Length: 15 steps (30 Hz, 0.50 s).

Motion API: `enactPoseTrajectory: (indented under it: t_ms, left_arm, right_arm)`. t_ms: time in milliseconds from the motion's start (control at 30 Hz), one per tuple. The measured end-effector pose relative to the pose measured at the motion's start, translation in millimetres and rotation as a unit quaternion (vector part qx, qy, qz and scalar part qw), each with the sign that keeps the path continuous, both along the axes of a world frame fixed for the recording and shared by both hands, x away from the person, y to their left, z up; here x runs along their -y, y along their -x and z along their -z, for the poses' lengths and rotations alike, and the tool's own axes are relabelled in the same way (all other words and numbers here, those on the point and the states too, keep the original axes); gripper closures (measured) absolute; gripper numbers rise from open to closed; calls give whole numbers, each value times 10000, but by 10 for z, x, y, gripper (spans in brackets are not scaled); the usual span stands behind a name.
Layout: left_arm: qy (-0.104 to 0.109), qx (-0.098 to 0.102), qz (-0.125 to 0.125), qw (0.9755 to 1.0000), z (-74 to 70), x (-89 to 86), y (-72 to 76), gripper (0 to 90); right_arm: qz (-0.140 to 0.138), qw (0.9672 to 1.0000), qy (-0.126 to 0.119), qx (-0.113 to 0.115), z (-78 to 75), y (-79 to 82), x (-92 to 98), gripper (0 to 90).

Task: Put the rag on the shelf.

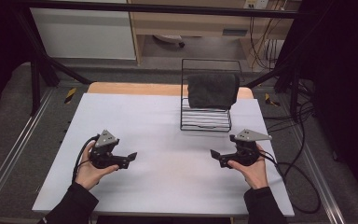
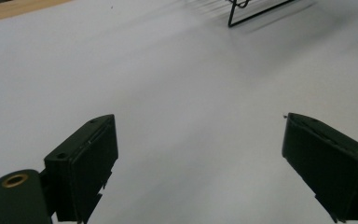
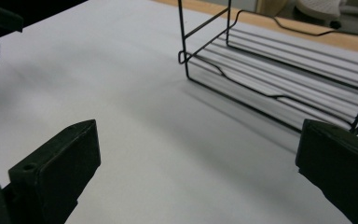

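Near edge: both sleeves cut off at the bottom. Left gripper (image 1: 131, 157) and right gripper (image 1: 213, 154) are held low over the white table (image 1: 168, 186), pointing inward at each other, well apart. Both sets of jaws are spread wide with nothing between them. Farther back stands a wire rack (image 1: 205, 121), nearer the right gripper, with a dark cloth (image 1: 213, 90) draped over its top bar; cloth folds are too dark to make out.
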<state>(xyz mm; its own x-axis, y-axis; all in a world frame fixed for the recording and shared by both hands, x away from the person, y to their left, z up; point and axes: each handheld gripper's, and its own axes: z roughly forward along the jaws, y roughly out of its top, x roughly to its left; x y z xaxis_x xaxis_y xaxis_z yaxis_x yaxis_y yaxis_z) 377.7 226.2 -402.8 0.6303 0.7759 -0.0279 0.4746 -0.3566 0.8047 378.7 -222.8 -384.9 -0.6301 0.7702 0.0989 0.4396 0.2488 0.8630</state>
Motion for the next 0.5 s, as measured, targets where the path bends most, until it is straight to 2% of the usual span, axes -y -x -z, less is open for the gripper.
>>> enactPoseTrajectory:
  t_ms: [167, 333, 500]
  left_arm:
    - [-80, -14, -35, 10000, 126, -191, 83, 104]
    - [-21, -30, -82, 10000, 203, -341, 142, 105]
    - [17, -55, -64, 10000, 275, -443, 179, 98]
  right_arm:
    - [-32, 9999, 18, -127, 185, 59, 76, 7]
    - [-50, 9997, 21, -223, 354, 116, 191, 7]
    - [-22, 9997, 4, -252, 452, 161, 307, 7]
